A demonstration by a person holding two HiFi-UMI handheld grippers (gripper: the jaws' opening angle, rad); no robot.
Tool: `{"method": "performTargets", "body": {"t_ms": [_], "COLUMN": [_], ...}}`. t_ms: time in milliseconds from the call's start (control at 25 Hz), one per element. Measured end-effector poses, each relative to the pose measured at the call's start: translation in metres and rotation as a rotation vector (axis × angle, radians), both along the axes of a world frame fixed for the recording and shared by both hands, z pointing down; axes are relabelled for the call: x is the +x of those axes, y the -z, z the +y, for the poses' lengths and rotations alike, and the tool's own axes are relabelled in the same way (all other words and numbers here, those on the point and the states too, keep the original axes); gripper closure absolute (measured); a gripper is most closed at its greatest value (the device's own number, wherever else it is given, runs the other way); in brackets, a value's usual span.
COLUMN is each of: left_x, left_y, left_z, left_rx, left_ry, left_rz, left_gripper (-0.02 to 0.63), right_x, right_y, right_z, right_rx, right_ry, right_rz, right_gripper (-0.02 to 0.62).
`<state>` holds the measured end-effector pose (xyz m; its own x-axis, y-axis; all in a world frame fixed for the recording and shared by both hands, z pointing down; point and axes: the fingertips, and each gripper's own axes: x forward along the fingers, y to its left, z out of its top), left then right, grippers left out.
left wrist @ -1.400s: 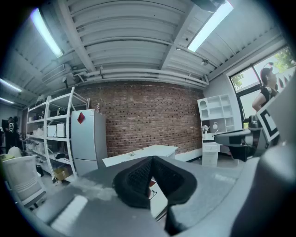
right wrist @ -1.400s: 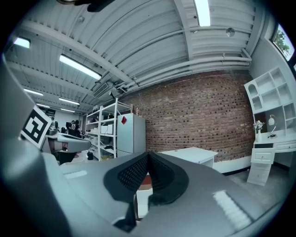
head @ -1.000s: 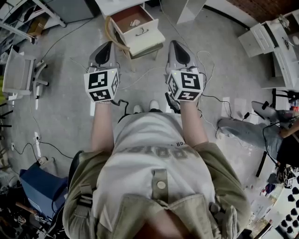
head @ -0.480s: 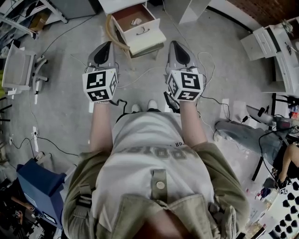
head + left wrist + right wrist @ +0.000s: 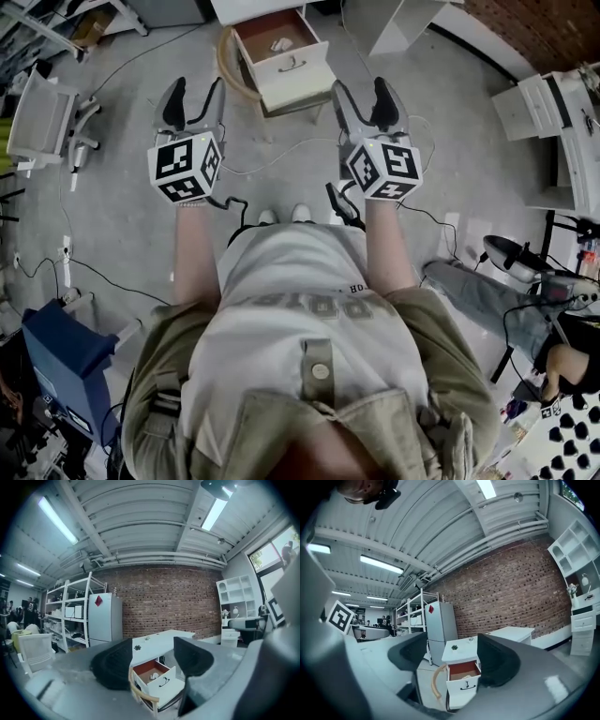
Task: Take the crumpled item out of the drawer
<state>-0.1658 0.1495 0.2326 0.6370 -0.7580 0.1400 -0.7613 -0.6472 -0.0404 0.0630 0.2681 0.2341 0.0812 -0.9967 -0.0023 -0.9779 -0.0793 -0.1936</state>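
Crumpled item (image 5: pixel 281 43) sits in the open drawer (image 5: pixel 298 82), well ahead of both claws and roughly between their lines.

Head view: left claw (image 5: pixel 194 98) and right claw (image 5: pixel 363 98) were pinched together 1 second ago. Now both are spread, empty, and pushed a bit further forward.

Left gripper view: the drawer and crumpled item (image 5: pixel 153 676) show in the gap between the jaws, far off.

Right gripper view: same deal, crumpled item (image 5: pixel 466 676) dead ahead.

Looks like prep for the reach, grab not started.
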Motion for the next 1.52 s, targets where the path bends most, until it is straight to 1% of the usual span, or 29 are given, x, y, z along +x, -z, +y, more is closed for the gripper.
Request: {"method": "performTargets", "body": {"t_ms": [80, 160, 280, 480, 800, 1000, 1200, 1360, 1520], "left_x": [0.000, 0.000, 0.001, -0.004, 0.000, 0.021, 0.047, 0.051, 0.053], "left_y": [-0.001, -0.003, -0.006, -0.016, -0.038, -0.049, -0.057, -0.060, -0.058], "left_z": [-0.001, -0.001, 0.001, 0.001, -0.027, -0.060, -0.104, -0.144, -0.186], "left_rx": [0.001, 0.000, -0.008, -0.035, -0.076, -0.098, -0.126, -0.141, -0.138], "left_ry": [0.017, 0.035, 0.061, 0.085, 0.085, 0.046, 0.013, 0.004, -0.002], "left_rz": [-0.001, -0.003, -0.004, -0.028, -0.053, -0.047, -0.060, -0.063, -0.061], "left_gripper": [0.308, 0.285, 0.284, 0.284, 0.283, 0.283, 0.282, 0.282, 0.282], "right_x": [0.006, 0.012, 0.021, 0.029, 0.040, 0.054, 0.073, 0.078, 0.080], "right_y": [-0.001, -0.002, -0.003, -0.013, -0.035, -0.043, -0.046, -0.044, -0.042], "right_z": [-0.003, -0.005, -0.008, -0.013, -0.035, -0.051, -0.086, -0.124, -0.163], "right_rx": [0.005, 0.008, 0.007, -0.020, -0.057, -0.081, -0.103, -0.109, -0.101], "right_ry": [0.015, 0.025, 0.039, 0.047, 0.024, -0.010, -0.030, -0.042, -0.053], "right_rz": [0.004, 0.003, 0.002, -0.020, -0.041, -0.032, -0.030, -0.033, -0.034], "right_gripper": [0.253, 0.245, 0.244, 0.244, 0.245, 0.245, 0.244, 0.245, 0.245]}}
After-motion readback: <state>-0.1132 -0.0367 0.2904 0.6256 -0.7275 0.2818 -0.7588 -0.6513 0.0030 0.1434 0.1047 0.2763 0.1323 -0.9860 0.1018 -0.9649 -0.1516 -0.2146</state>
